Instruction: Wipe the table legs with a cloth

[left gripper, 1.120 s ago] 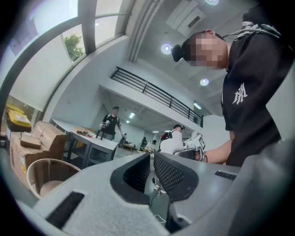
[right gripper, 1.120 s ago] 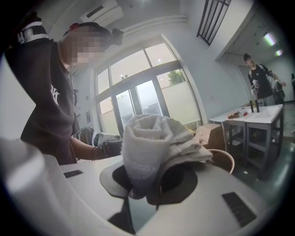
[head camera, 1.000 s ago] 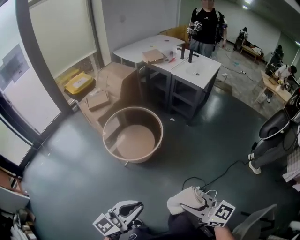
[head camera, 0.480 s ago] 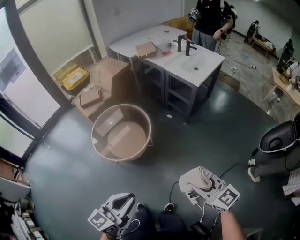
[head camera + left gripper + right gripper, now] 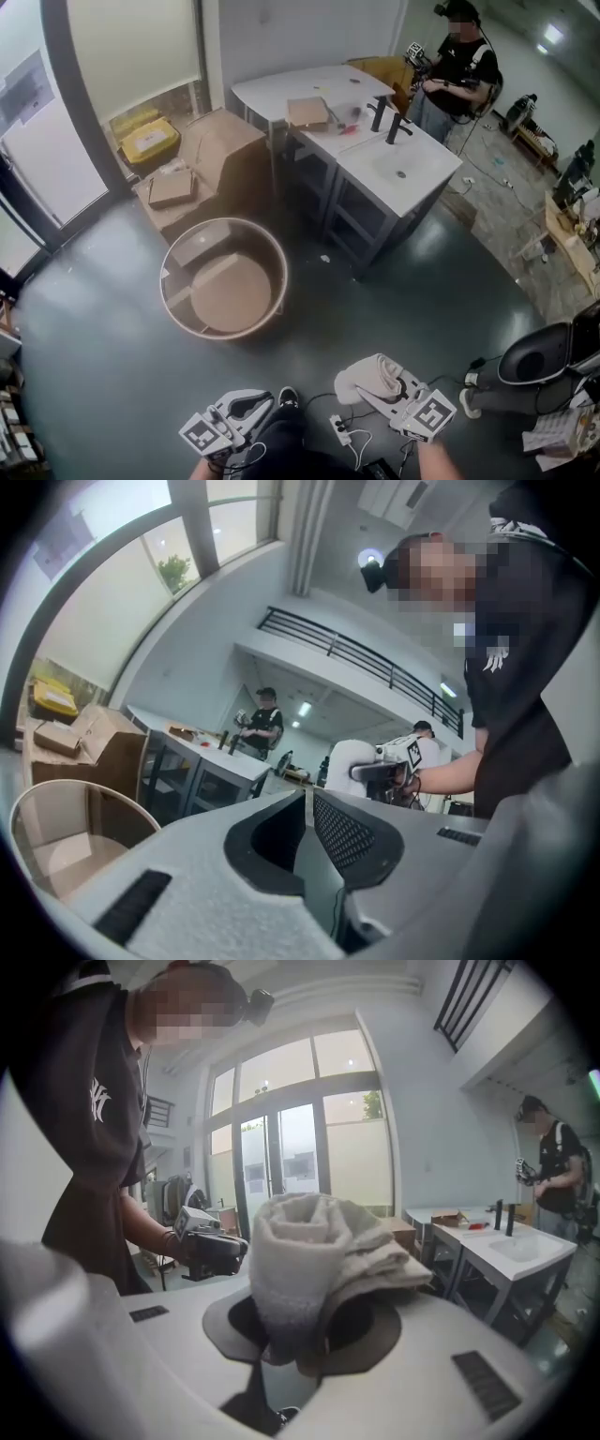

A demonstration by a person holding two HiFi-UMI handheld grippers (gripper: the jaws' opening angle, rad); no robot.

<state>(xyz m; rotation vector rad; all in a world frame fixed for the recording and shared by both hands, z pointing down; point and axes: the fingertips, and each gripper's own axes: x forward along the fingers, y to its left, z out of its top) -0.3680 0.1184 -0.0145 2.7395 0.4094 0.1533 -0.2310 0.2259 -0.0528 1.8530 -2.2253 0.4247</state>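
Observation:
A folded white cloth sticks out of my right gripper, which is shut on it low in the head view. In the right gripper view the cloth stands rolled between the jaws of that gripper. My left gripper hangs at the bottom left, and in its own view it is shut with nothing in it. The white table and the white sink counter on dark legs stand far ahead, well apart from both grippers.
A round brown tub sits on the dark floor between me and the table. Cardboard boxes are stacked left of the table. A person stands behind the counter. A power strip lies by my feet, and a dark machine is at the right.
The head view has swung, so the tub, boxes and counter have shifted in the picture. Both grippers stay low in front of me, and the cloth stays in the right one.

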